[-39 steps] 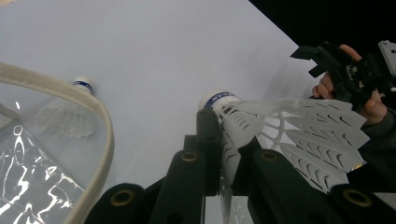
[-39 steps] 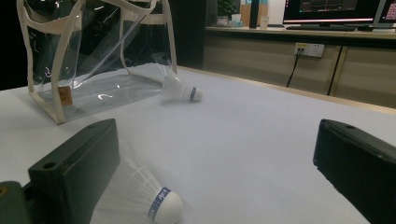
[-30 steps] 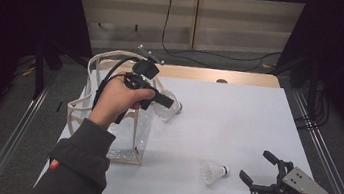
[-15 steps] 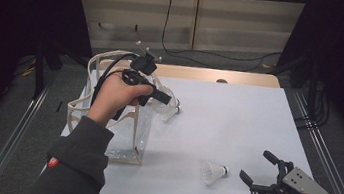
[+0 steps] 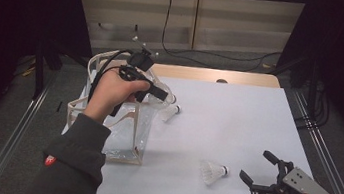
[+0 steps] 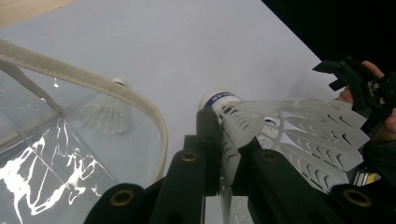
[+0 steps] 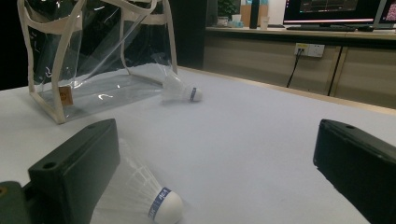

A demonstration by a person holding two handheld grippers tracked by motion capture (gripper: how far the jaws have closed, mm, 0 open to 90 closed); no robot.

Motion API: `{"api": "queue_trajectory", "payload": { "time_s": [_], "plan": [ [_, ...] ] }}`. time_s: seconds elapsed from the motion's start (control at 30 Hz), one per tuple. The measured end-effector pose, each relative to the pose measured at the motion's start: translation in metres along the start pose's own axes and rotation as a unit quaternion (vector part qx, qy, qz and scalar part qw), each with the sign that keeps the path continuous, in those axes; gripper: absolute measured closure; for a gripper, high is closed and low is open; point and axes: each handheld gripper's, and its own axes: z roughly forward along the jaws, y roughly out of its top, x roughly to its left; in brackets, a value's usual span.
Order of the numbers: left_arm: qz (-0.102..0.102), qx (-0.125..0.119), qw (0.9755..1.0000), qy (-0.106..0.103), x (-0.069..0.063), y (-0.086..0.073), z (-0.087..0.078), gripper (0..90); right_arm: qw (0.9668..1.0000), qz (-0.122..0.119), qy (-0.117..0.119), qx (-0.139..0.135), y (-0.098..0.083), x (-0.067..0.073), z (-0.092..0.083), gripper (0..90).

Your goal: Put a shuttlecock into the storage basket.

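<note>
From the high view, the clear bag (image 5: 115,130) with its cream trim stands on the left part of the white desk (image 5: 237,125). The left gripper (image 5: 162,96) is held above the bag's right rim, its fingers pinching a white shuttlecock (image 5: 168,99). A second shuttlecock (image 5: 170,112) lies on the desk just to the right of the bag. A third shuttlecock (image 5: 213,171) lies well to the right of the bag, near the desk's front edge, and the right gripper (image 5: 257,170) sits just beyond it with its fingers spread.

In the left gripper view, the fingers are pressed onto the feather skirt of the held shuttlecock (image 6: 261,126), whose cork points away from the camera. The bag's trimmed rim (image 6: 93,88) curves past on the left, and another shuttlecock (image 6: 107,112) shows through the clear wall.

In the right gripper view, the fingers stand wide apart. One shuttlecock (image 7: 140,193) lies against the left finger. Another shuttlecock (image 7: 180,89) rests just beside the bag (image 7: 93,60).
</note>
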Motion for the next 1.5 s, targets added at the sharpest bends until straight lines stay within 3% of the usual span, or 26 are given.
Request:
{"api": "queue_trajectory", "payload": {
  "time_s": [1.5],
  "plan": [
    [-0.033,-0.013,0.9992,0.021,0.021,0.003,-0.016,86.8,1.0,-0.002,-0.001,-0.001,0.0,0.0,-0.001,0.3]
  ]
}}
